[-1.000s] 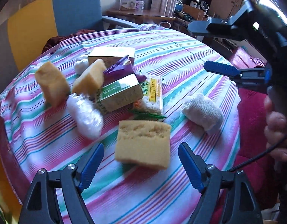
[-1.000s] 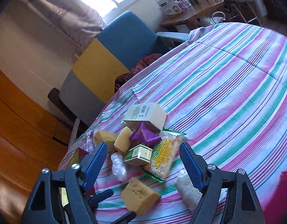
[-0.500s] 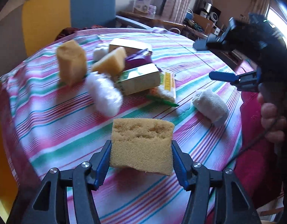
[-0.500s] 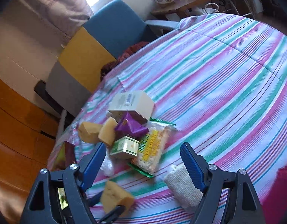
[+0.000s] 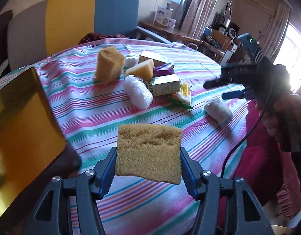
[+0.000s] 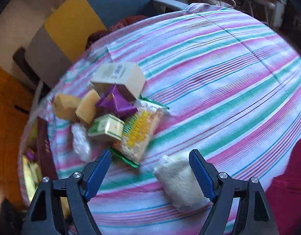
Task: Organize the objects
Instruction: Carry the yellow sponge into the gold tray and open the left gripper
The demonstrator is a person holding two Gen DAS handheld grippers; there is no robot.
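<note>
My left gripper (image 5: 148, 169) is shut on a yellow sponge (image 5: 148, 152) and holds it off the striped tablecloth (image 5: 87, 115). Further back lies a pile: two more sponges (image 5: 109, 66), a white plastic bag (image 5: 137, 91), a green box (image 5: 166, 85), a noodle packet (image 5: 184, 93), a purple packet (image 5: 164, 70) and a cream box (image 5: 156, 57). A rolled white cloth (image 6: 179, 182) lies under my right gripper (image 6: 150, 172), close to the right finger. That gripper is open, its pads off the cloth. In the left wrist view it (image 5: 213, 91) hovers above the cloth (image 5: 218, 110).
A yellow open box (image 5: 23, 133) stands at the table's left edge, close to the held sponge. Behind the table is a yellow, blue and grey chair (image 5: 72, 19). A person's hand (image 5: 274, 115) and a black cable are at the right. The table's far right side bears only cloth (image 6: 228, 68).
My left gripper closed on the sponge, lifted it and carried it left, bringing the yellow box into view. My right gripper tipped downward and came closer over the white cloth.
</note>
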